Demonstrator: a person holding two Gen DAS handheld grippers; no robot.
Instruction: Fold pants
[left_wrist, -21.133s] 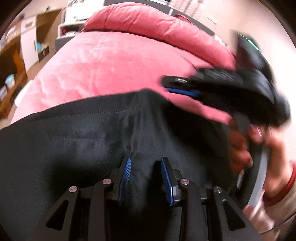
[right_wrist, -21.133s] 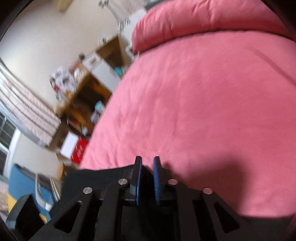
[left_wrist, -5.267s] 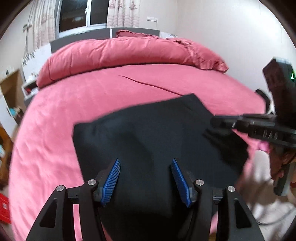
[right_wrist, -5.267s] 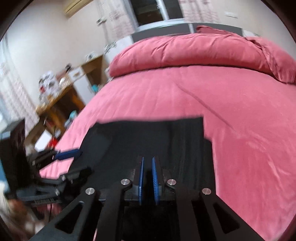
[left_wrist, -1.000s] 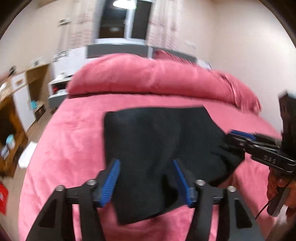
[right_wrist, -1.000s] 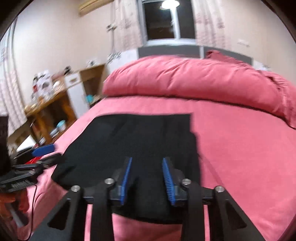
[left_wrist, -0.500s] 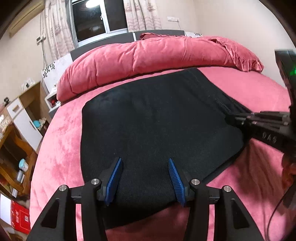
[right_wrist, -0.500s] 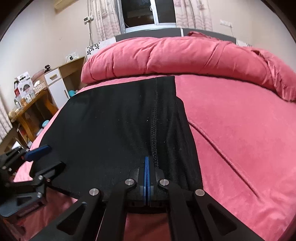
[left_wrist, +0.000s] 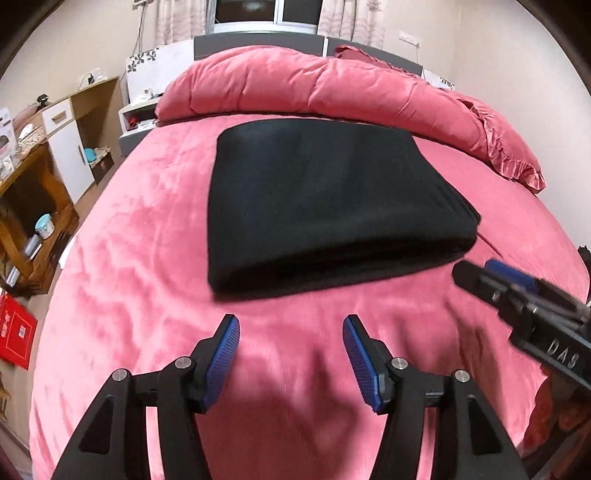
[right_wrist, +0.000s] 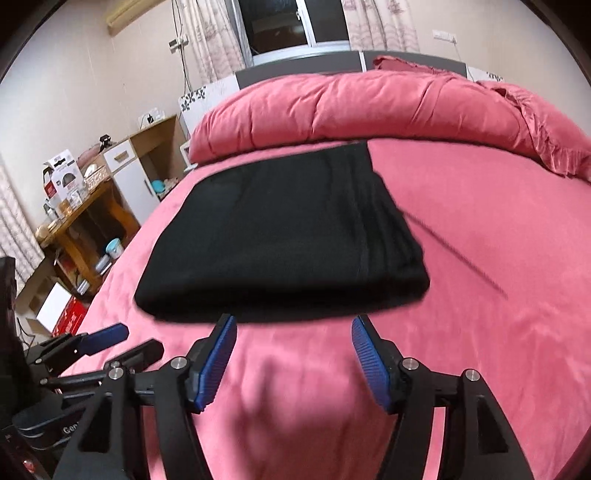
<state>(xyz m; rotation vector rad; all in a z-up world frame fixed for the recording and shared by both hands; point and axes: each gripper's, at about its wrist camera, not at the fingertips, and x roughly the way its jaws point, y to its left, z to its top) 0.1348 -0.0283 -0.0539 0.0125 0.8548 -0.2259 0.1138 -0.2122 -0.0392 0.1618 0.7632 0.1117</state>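
Note:
The black pants (left_wrist: 325, 199) lie folded into a thick rectangle on the pink bed (left_wrist: 140, 266), its folded edge facing me. My left gripper (left_wrist: 291, 332) hovers over bare bedspread just short of that edge, jaws opening, nothing between them. My right gripper (right_wrist: 291, 328) is also drawn back from the pants (right_wrist: 280, 240), jaws opening wide and empty. Each gripper shows in the other's view: the right gripper (left_wrist: 491, 277) at the right edge, the left gripper (right_wrist: 122, 343) at lower left.
A rolled pink duvet (left_wrist: 314, 88) lies across the head of the bed behind the pants. A wooden desk and shelves (left_wrist: 33, 192) with small items stand to the left, and a red box (left_wrist: 14, 332) sits on the floor. A window (right_wrist: 291, 26) is behind.
Both grippers have pulled back off the pants onto bare bedspread. The right gripper, shut on the pants' edge half a second ago, has let go and spread. The pants now lie as a compact rectangle.

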